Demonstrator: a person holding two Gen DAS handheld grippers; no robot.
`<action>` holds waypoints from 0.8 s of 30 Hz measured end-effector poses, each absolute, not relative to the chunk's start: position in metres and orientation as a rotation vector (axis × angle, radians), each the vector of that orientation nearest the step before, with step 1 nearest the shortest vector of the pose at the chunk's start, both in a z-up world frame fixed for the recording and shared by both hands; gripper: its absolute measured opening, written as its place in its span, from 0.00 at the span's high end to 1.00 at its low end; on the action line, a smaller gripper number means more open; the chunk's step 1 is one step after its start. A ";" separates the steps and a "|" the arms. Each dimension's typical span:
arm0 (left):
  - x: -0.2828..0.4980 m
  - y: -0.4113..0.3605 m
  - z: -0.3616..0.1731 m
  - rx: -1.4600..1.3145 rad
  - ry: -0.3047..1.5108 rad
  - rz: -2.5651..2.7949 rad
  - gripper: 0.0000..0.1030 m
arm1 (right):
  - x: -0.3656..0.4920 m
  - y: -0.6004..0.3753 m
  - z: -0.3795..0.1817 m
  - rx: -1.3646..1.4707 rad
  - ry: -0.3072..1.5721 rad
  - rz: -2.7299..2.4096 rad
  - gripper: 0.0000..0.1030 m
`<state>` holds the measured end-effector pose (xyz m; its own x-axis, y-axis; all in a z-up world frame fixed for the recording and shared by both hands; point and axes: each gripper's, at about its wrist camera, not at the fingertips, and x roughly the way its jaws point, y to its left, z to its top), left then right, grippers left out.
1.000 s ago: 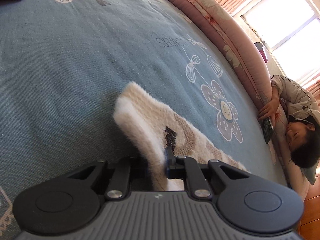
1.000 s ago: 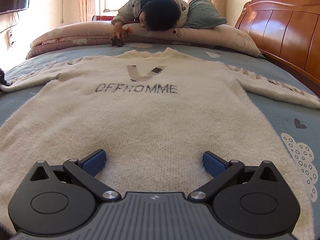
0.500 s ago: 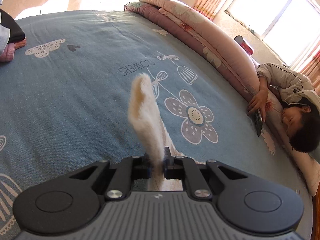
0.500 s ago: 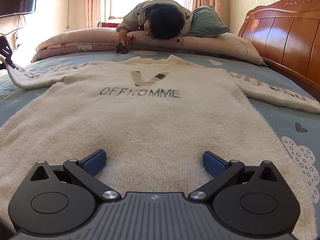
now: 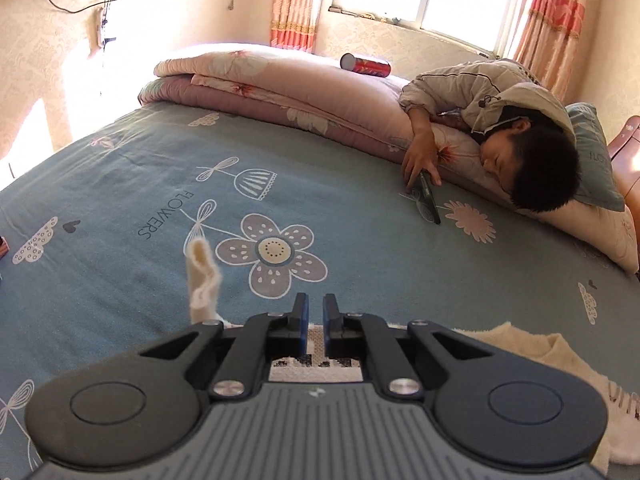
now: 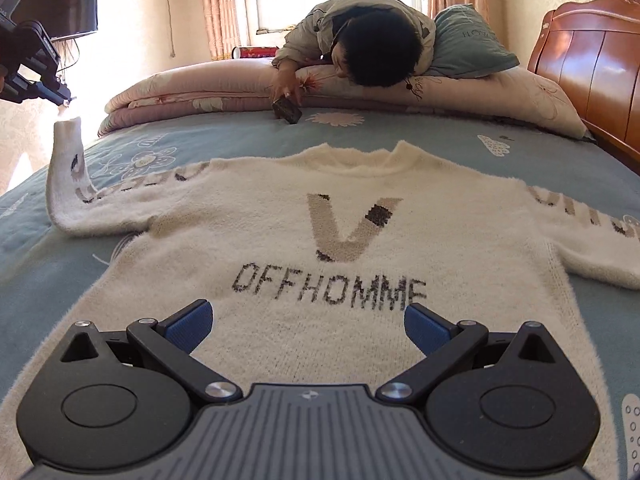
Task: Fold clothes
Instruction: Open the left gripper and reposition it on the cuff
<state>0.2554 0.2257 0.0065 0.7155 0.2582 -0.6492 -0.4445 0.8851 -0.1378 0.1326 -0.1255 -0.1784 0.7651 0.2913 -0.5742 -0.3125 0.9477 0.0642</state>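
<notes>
A cream knit sweater (image 6: 340, 220) with a "V" and "OFFHOMME" on it lies face up on the blue bedsheet (image 6: 460, 148). Its left sleeve (image 6: 64, 168) stands straight up, and the cuff end meets the tip of my left gripper (image 6: 64, 100) high at the left. In the left wrist view my left gripper (image 5: 316, 304) is shut. Sleeve fabric shows low between its jaws, and the cuff (image 5: 202, 276) sticks up just left of them. My right gripper (image 6: 308, 316) hangs open over the sweater's lower front with nothing between its fingers.
A person (image 6: 372, 40) lies on the folded pink quilt (image 6: 192, 92) at the far side, one hand on a phone (image 6: 286, 112). A wooden headboard (image 6: 592, 60) bounds the right. A TV (image 6: 68, 8) hangs on the left wall. The other sleeve (image 6: 580, 236) lies flat at the right.
My left gripper has risen and rolled level, lifting the sleeve off the bed until it stands upright. My right gripper has moved forward over the sweater toward the lettering.
</notes>
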 end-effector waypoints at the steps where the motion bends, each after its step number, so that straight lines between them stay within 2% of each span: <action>1: 0.258 0.219 0.011 -0.281 0.664 0.390 0.95 | 0.131 -0.125 -0.181 -0.060 0.618 0.323 0.00; 5: 0.263 0.204 0.017 -0.257 0.667 0.366 0.93 | 0.123 -0.123 -0.191 -0.140 0.611 0.312 0.00; 8: 0.258 0.215 0.001 -0.347 0.685 0.360 0.90 | 0.118 -0.127 -0.185 -0.116 0.591 0.353 0.00; 11: 0.251 0.240 -0.037 -0.487 0.760 0.392 0.89 | 0.120 -0.127 -0.188 -0.123 0.606 0.350 0.00; 14: 0.236 0.272 -0.092 -0.633 0.844 0.470 0.78 | 0.122 -0.126 -0.191 -0.133 0.621 0.335 0.00; 19: 0.204 0.307 -0.152 -0.814 0.859 0.553 0.75 | 0.120 -0.125 -0.194 -0.144 0.619 0.342 0.00; 21: 0.189 0.315 -0.165 -0.902 0.814 0.566 0.63 | 0.119 -0.122 -0.197 -0.164 0.621 0.340 0.00; 24: 0.169 0.324 -0.179 -0.999 0.749 0.566 0.55 | 0.118 -0.118 -0.200 -0.194 0.618 0.337 0.00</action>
